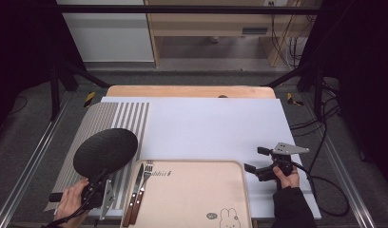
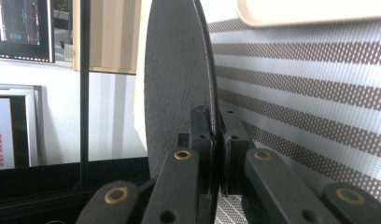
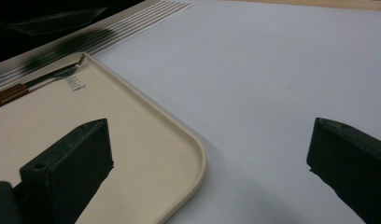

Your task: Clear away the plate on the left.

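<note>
The left gripper clamps the near rim of a round, flat black plate, held above the striped grey placemat, tilted and reaching away from the person. The right gripper stands wide open beside the beige tray.

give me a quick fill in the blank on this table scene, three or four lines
1. The left gripper clamps the rim of a black ____.
2. Knife and fork lie on the tray's ____ side.
3. The right gripper's jaws stand ____.

Missing words: plate; left; open
</note>
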Demonstrator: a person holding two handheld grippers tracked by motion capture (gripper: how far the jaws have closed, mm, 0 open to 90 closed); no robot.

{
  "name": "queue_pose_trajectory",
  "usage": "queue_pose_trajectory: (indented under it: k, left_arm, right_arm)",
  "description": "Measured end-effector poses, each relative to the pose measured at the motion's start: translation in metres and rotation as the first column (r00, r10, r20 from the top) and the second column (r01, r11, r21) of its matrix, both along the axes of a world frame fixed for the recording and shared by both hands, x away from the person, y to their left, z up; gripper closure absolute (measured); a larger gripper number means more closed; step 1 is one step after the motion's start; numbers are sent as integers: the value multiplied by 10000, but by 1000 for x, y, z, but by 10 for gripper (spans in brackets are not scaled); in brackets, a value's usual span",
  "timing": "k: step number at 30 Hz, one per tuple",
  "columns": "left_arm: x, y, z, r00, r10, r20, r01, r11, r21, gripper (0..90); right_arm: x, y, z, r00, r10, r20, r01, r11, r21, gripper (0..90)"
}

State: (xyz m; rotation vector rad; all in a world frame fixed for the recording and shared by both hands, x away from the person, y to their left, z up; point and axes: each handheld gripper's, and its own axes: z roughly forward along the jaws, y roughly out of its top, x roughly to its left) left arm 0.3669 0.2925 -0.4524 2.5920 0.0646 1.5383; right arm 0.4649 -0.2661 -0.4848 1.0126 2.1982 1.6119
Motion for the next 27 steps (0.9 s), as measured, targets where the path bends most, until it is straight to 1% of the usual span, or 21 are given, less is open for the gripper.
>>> queue_pose_trajectory:
  k: [6, 16, 18, 19, 23, 24, 26, 27]
  left_arm:
    - [-5, -10, 8, 9997, -242, -66, 243, 9996, 168, 859]
    - [-15, -29, 21, 9962, -866, 25, 865, 9957, 328, 859]
    - [-17, -33, 23, 9950, -1000, 74, 999, 9948, 215, 859]
    - [-18, -34, 24, 9945, -1043, 75, 1040, 9941, 306, 860]
    - [-21, -40, 28, 9927, -1206, 28, 1206, 9926, 144, 860]
    - [-22, -42, 29, 9923, -1235, 36, 1233, 9921, 240, 860]
    - [-24, -45, 30, 9908, -1353, 37, 1352, 9906, 186, 860]
    - [-25, -47, 31, 9899, -1417, 51, 1415, 9896, 257, 860]
  right_arm:
    - [0, 0, 0, 10000, -2, 21, 2, 10000, -4, 4]
    - [0, 0, 0, 10000, -2, 16, 2, 10000, 11, 4]
    - [0, 0, 0, 10000, -1, 23, 1, 10000, -8, 4]
    - [0, 0, 0, 10000, 0, 29, 0, 10000, -10, 4]
    - [0, 0, 0, 10000, 0, 36, 0, 10000, -2, 3]
    - [0, 0, 0, 10000, 3, 32, -3, 10000, -3, 4]
    - [0, 0, 0, 10000, -1, 10, 1, 10000, -10, 3]
    - [0, 0, 0, 10000, 3, -1, -3, 10000, 1, 4]
